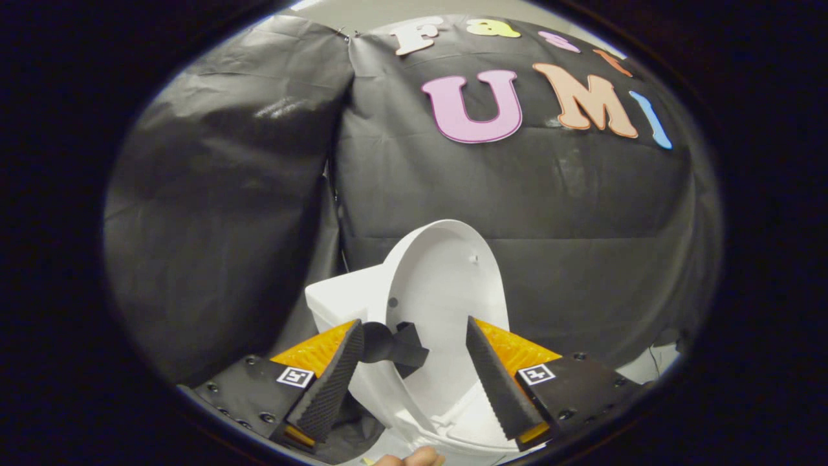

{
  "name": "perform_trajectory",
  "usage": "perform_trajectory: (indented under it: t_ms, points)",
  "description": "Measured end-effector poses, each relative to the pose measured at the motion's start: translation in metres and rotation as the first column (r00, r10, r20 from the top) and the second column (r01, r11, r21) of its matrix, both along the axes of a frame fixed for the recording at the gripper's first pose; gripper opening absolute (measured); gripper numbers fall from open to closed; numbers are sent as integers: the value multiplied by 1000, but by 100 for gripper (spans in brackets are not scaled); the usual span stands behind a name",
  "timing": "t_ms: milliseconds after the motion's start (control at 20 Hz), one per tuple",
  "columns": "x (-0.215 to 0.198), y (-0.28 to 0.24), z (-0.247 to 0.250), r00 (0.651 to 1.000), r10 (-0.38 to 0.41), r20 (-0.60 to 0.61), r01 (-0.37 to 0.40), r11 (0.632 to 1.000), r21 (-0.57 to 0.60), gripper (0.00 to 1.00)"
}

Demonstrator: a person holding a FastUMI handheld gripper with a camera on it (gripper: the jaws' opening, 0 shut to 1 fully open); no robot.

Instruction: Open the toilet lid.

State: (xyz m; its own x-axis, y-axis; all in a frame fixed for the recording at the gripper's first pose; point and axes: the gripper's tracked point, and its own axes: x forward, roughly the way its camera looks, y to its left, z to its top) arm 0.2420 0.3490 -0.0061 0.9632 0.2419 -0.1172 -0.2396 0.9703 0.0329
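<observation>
A white toilet lid (446, 285) stands raised, nearly upright, with its underside facing me and leaning back toward the white tank (343, 294). A black knob-like handle (394, 346) sticks out from the lid's left edge. My gripper (414, 336) is open, its two fingers apart on either side of the lid's lower part. The left finger (333, 382) sits just beside the black handle, and I cannot tell if it touches it. The right finger (495, 382) lies in front of the lid's right side. The white seat and bowl rim (453, 421) show low between the fingers.
Black cloth walls (226, 213) close in behind and to the left of the toilet. A fingertip of a person (411, 459) shows at the very bottom below the bowl. A bit of pale floor with a cable (653, 366) lies at the right.
</observation>
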Motion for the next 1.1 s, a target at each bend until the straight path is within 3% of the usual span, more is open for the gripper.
perform_trajectory:
  t_ms: [150, 900, 1100]
  points:
    - [2, -17, 17, 1000, -6, 24, 6, 1000, 11, 99]
    - [-26, -153, 86, 965, -208, 158, 202, 978, 50, 98]
    - [-40, -184, 102, 954, -223, 201, 224, 974, 18, 97]
